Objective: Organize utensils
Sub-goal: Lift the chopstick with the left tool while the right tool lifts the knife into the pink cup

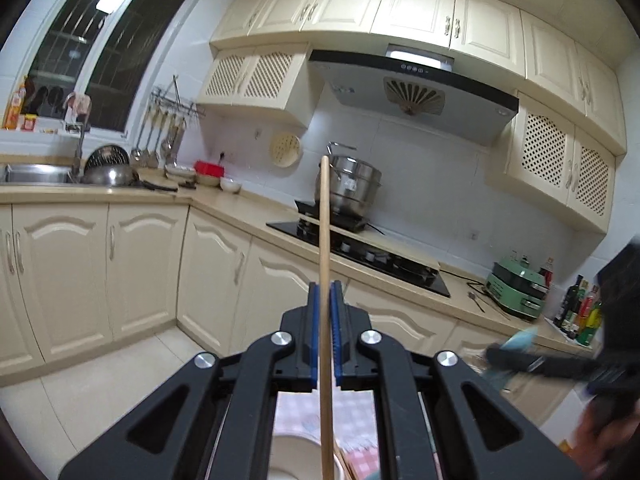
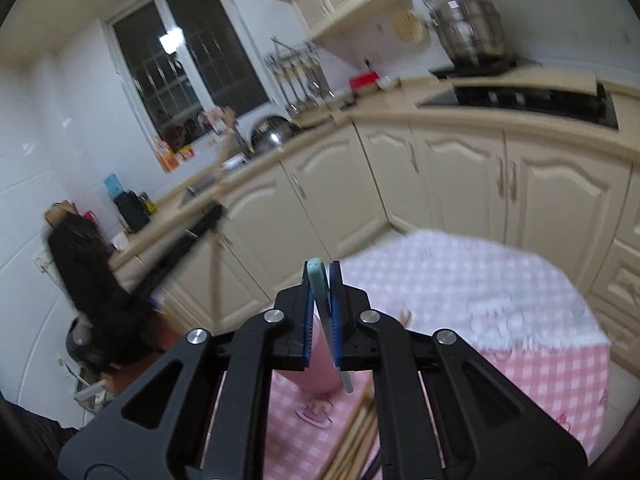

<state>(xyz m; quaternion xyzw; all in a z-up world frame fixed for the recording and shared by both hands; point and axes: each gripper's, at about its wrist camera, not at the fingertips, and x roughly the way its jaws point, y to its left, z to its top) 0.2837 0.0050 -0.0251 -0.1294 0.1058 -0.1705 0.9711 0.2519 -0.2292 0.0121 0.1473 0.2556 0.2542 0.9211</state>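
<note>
My left gripper (image 1: 325,300) is shut on a wooden chopstick (image 1: 325,240) that runs upright between its blue pads, held high above the table. My right gripper (image 2: 322,280) is shut on a light blue utensil handle (image 2: 320,296), tilted between the pads. The right gripper (image 1: 520,356) shows blurred at the right of the left wrist view with the light blue utensil (image 1: 516,344). The left gripper (image 2: 176,256) shows at the left of the right wrist view with its chopstick (image 2: 216,264). Several wooden chopsticks (image 2: 356,432) lie on the pink checked tablecloth (image 2: 500,320) below.
A pink cup (image 2: 316,360) stands on the cloth under the right gripper. A white bowl (image 1: 296,456) sits below the left gripper. Behind are cream cabinets (image 1: 120,264), a counter with a sink (image 1: 36,174), a black hob (image 1: 360,252) and a steel pot (image 1: 352,188).
</note>
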